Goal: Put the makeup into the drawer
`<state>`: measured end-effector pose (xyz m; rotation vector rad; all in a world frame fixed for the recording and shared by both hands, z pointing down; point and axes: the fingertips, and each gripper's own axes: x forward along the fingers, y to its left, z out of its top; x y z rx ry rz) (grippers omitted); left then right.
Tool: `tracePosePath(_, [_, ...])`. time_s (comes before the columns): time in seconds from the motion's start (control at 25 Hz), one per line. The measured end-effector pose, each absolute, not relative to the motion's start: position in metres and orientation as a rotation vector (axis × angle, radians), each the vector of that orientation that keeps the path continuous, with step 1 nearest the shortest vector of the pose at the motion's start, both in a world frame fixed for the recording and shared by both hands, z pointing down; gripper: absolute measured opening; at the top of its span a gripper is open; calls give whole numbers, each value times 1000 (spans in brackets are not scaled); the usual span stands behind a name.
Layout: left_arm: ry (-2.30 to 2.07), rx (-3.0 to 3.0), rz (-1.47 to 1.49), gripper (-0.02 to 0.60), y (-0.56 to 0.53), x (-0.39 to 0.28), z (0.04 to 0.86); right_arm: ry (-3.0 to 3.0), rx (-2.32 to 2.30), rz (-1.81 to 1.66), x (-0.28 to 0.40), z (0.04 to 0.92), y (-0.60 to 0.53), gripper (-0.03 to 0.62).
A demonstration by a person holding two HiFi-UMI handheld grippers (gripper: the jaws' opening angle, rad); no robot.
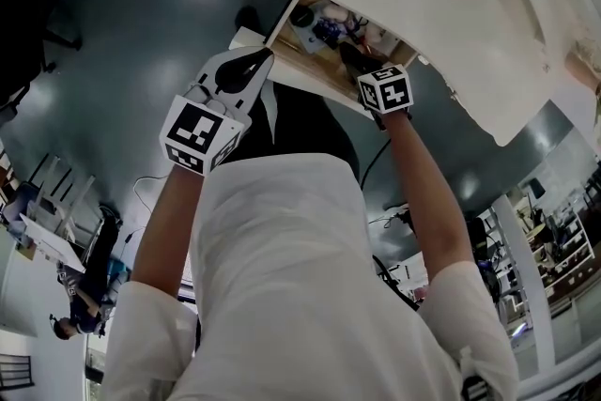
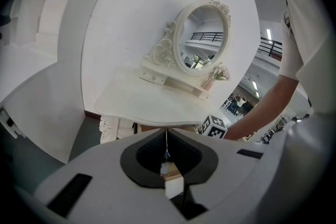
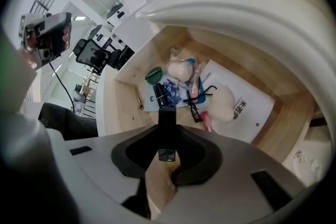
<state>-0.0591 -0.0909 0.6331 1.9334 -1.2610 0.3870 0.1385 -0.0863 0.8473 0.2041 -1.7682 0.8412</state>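
Black makeup tube (image 3: 167,122) above open drawer (image 3: 126,108)
The right gripper (image 3: 167,140) pinches it, long axis along the jaws, pointing into the drawer; left gripper (image 2: 167,150) pressed together.

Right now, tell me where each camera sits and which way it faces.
Head view: on the person's head, looking steeply down at the open drawer; shows white shirt, both arms, left gripper and right gripper.
Left gripper view: on the left gripper, facing the mirror; its jaws are together, the right arm crosses.
Right gripper view: on the right gripper, looking down into the drawer; its jaws clamp a black tube.
Shared: head and right gripper views both show the drawer.
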Motion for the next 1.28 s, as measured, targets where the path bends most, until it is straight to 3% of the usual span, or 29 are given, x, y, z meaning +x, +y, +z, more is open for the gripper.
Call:
tracePosePath(0.6, [-1243, 1916, 396, 21, -89, -58, 639, -1664, 116, 886, 139, 867, -66, 109])
tracePosePath(0.92, [-1247, 1923, 393, 21, -88, -55, 634, -1687, 160, 816, 145, 861, -76, 207])
tracePosePath(1.28, [-1247, 1943, 393, 21, -90, -50, 629, -1710, 235, 833, 146, 858, -86, 210])
